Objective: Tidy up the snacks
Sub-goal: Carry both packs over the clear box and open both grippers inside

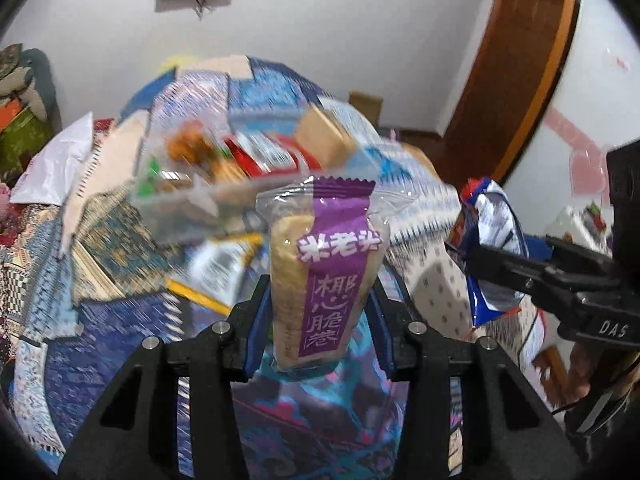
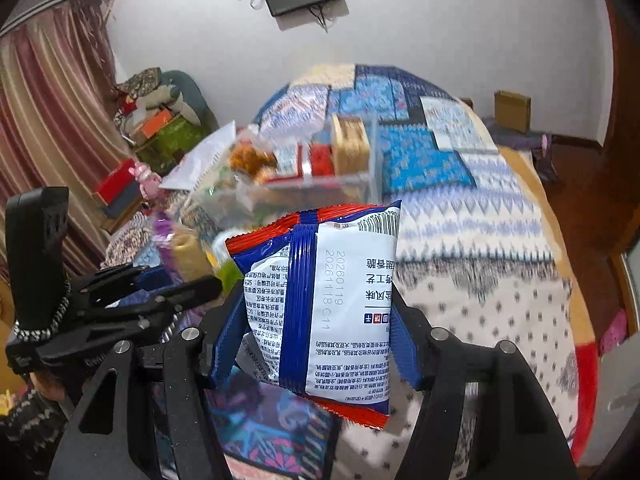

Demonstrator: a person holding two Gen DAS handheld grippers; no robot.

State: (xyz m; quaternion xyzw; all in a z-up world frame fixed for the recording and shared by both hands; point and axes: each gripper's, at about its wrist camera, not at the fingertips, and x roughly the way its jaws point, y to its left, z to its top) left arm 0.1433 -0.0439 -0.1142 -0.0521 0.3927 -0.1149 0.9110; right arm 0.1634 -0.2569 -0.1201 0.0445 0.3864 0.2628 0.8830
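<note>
The left gripper (image 1: 320, 300) clamps a purple wafer pack (image 1: 326, 276) upright above the bed (image 2: 472, 240). The right gripper (image 2: 316, 320) grips a blue-and-white snack bag (image 2: 320, 304); a clear bin (image 2: 304, 176) sits beyond both.

Left claw (image 1: 320, 320) grips an upright purple-labelled snack pack (image 1: 326, 276).

White wall (image 2: 440, 40), patchwork bedspread (image 2: 460, 208), striped curtain (image 2: 52, 112)
</note>
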